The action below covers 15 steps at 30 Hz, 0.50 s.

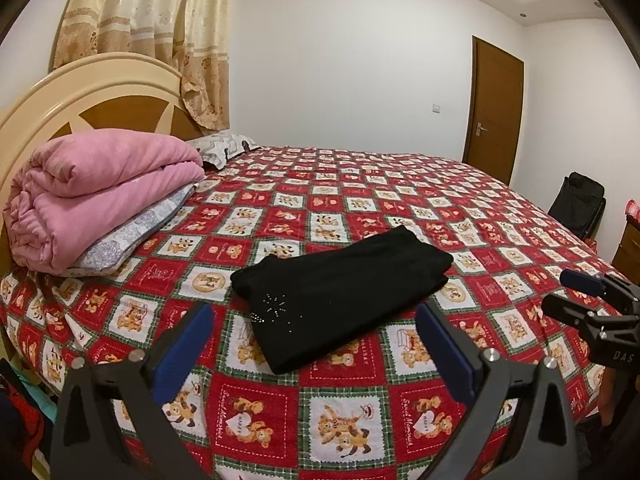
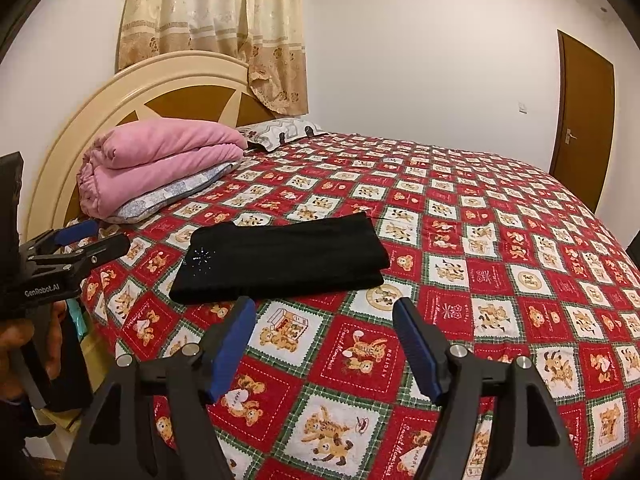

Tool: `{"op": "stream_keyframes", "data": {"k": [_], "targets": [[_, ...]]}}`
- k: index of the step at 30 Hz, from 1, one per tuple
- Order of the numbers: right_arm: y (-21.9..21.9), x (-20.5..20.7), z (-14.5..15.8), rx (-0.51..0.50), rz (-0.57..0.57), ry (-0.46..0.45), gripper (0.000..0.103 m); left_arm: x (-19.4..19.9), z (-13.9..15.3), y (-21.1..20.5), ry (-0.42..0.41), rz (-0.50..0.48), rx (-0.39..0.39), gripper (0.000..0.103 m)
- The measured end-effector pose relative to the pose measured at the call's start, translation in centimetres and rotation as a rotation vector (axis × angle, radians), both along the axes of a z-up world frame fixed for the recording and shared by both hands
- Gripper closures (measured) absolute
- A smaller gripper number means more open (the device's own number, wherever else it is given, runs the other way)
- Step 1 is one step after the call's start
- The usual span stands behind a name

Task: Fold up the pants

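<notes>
The bed carries folded black pants, a pink quilt and pillows.

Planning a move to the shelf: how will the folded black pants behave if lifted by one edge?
The black pants look soft and layered, so they would probably droop and unfold. Likely light. Pushed, they may bunch on the quilted bedspread.

Both fisheye views look forward and slightly down along their own hand-held gripper's blue-padded fingers, from the near edge of the bed with the red teddy-bear patchwork cover. The left wrist view sits close over the folded black pants; the right looks from further right. Both share the cover, pants, folded pink quilt and brown wooden door.
</notes>
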State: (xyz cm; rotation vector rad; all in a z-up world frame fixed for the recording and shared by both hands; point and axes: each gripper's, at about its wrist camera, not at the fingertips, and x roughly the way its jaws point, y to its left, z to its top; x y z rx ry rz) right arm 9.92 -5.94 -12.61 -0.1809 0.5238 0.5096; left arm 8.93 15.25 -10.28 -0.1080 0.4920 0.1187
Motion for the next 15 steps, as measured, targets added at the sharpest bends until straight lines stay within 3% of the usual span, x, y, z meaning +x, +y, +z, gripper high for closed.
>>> {"op": "stream_keyframes", "data": {"k": [15], "targets": [[-0.54, -0.66, 0.40, 0.025, -0.017, -0.048, 0.031, -0.15, 0.62, 0.15, -0.024, 0.035, 0.012, 0.000]]}}
